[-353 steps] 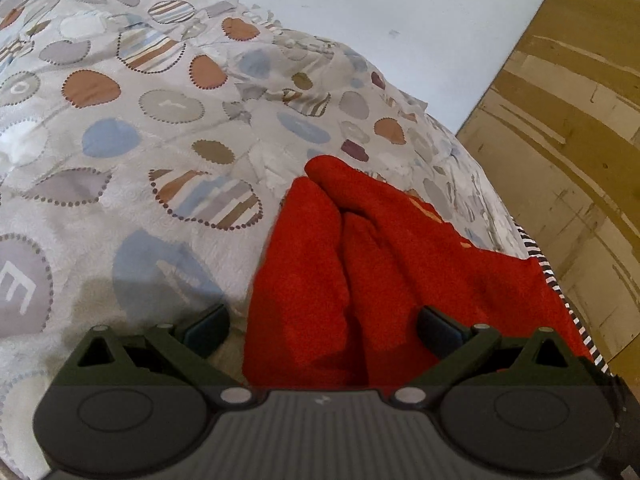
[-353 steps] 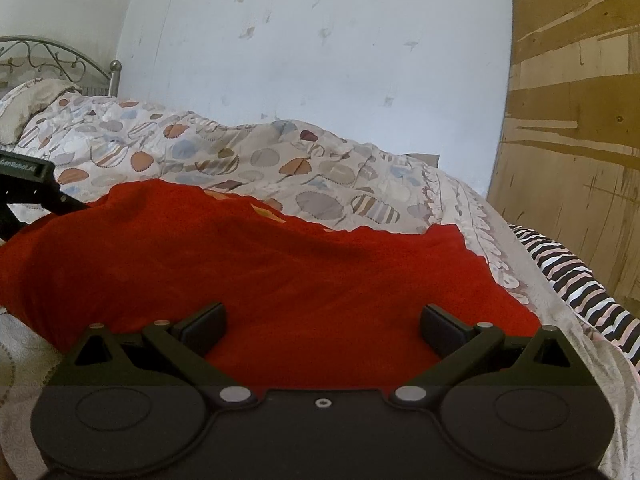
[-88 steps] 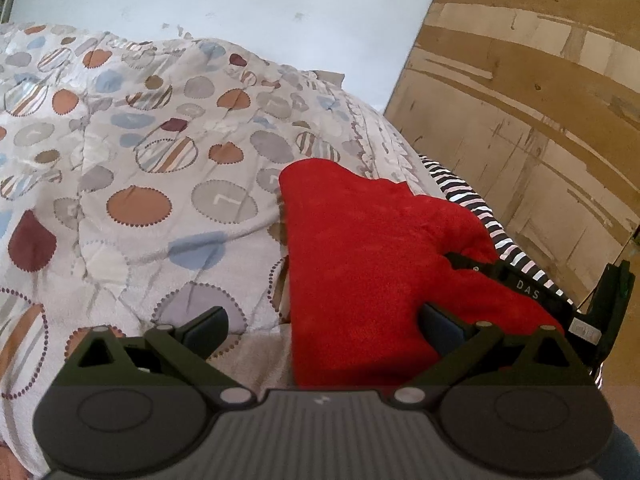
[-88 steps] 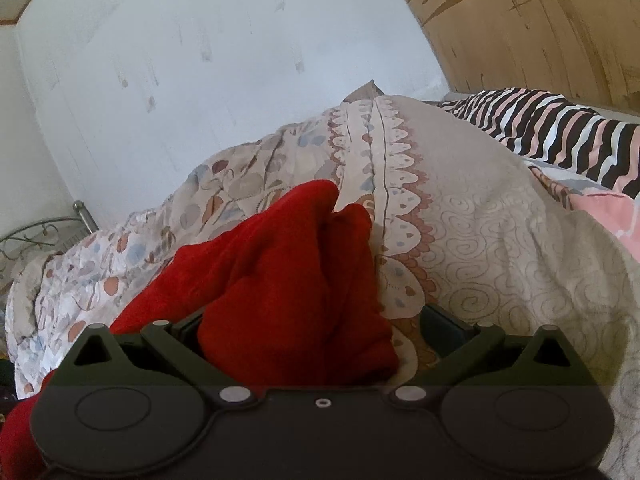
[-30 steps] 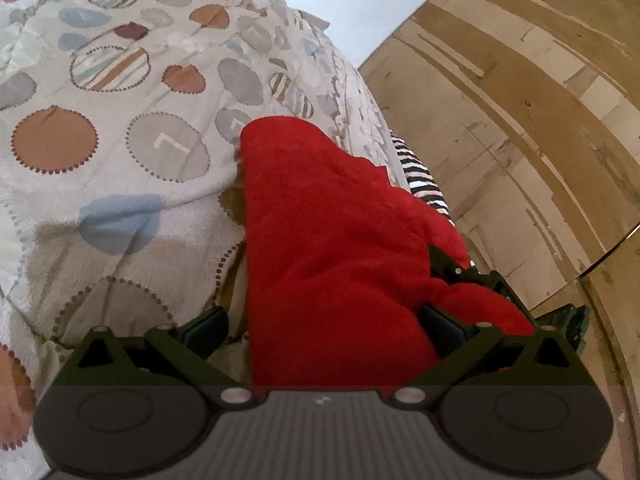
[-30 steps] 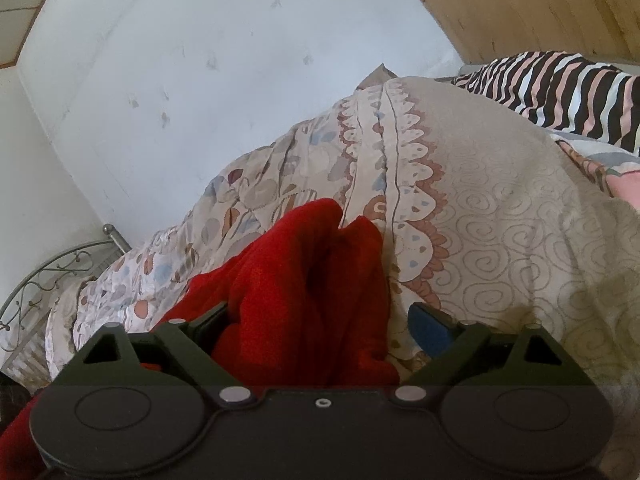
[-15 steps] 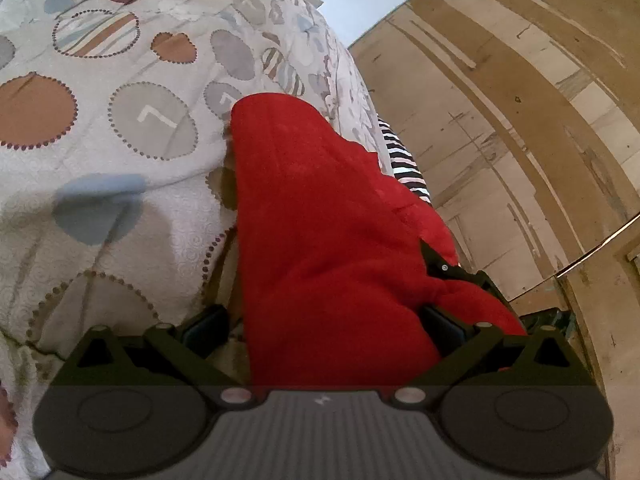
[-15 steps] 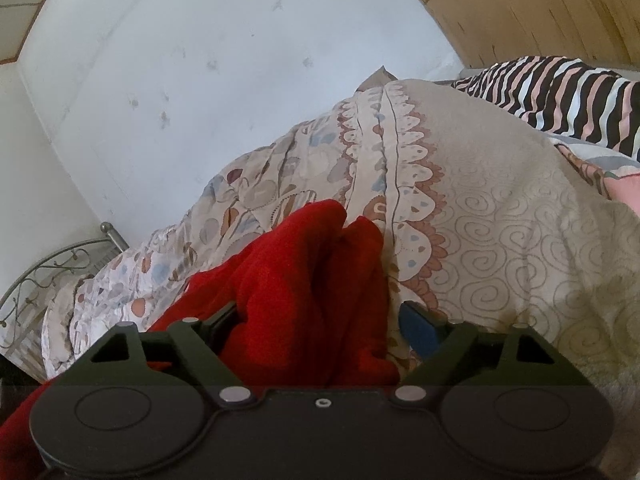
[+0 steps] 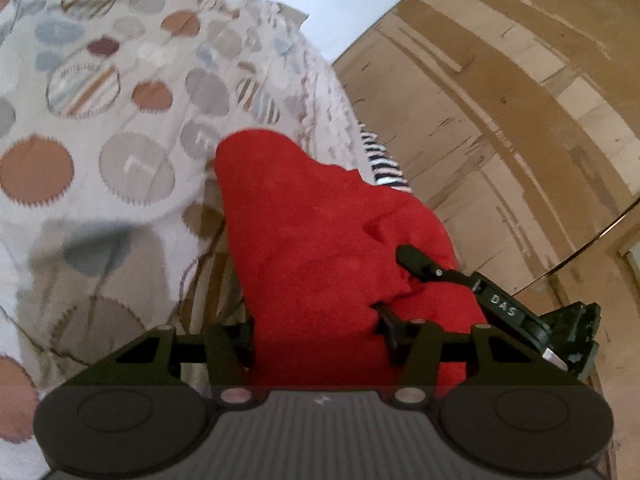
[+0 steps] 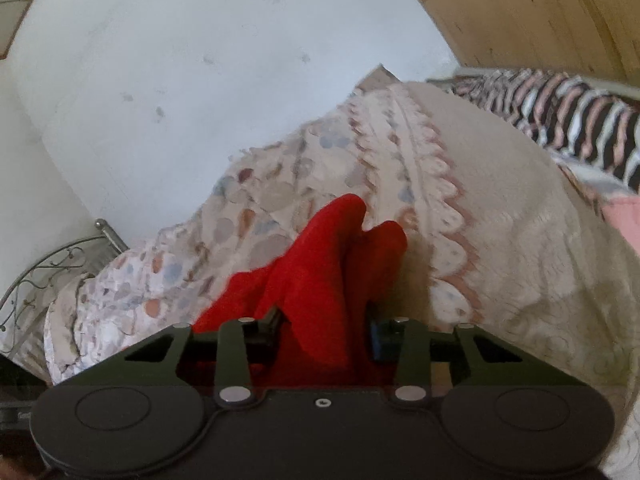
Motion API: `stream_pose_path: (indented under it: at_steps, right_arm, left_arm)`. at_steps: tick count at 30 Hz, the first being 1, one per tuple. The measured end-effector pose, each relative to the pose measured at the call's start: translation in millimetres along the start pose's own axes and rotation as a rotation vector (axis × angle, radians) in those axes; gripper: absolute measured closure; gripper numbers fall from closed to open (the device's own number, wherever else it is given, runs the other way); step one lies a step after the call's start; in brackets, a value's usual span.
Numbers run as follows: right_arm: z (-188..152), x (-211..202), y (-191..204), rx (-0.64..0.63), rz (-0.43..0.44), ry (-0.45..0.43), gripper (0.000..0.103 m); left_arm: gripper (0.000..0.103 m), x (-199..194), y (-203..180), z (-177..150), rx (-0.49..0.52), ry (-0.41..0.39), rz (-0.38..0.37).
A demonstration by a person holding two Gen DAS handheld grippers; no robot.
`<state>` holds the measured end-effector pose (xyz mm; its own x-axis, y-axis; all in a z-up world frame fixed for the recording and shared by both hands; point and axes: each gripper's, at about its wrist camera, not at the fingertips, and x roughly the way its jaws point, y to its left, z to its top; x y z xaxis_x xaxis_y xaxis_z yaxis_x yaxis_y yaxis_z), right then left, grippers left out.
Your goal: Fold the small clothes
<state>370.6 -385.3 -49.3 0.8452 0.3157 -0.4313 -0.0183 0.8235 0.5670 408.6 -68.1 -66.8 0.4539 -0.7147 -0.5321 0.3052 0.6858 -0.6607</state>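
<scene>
Left wrist view: left gripper jaws, spread a second ago, closing around red garment; right gripper likewise; next fold beginning.

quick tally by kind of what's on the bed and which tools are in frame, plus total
Red garment: 1
Patterned quilt: 1
Striped fabric: 1
Grippers: 2, left gripper and right gripper, both closing with the red garment between their jaws
Total: 5
</scene>
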Motion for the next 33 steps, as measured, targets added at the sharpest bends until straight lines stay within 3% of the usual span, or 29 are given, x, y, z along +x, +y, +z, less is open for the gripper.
stream_pose_path:
  at_steps: [9,14,19,22,25,27,31,33]
  right_arm:
    - [13,12,74,0.015,0.139,0.001,0.063]
    - [11,63,130,-0.012,0.224,0.052,0.063]
    - [-4,122,166,-0.038,0.256,0.145,0.063]
    - [-30,160,169,-0.064,0.21,0.228,0.063]
    - [-52,177,158,-0.075,0.155,0.24,0.057]
    - [-56,180,144,-0.001,0.183,0.242,0.051]
    - [-61,182,130,0.021,0.21,0.239,0.039]
    - [-63,182,130,0.021,0.211,0.234,0.038]
  left_arm:
    - [0.046,-92,0,29,0.118,-0.135,0.118]
    - [0.046,-139,26,45,0.093,-0.191,0.215]
    - [0.045,-152,72,43,0.039,-0.183,0.317]
    - [0.044,-137,108,30,-0.002,-0.125,0.364]
    - [0.033,-135,132,17,-0.016,-0.166,0.364]
    - [0.023,-136,138,11,-0.02,-0.181,0.367]
    - [0.016,-132,138,12,0.016,-0.198,0.4]
    - [0.013,-131,134,11,0.043,-0.204,0.429]
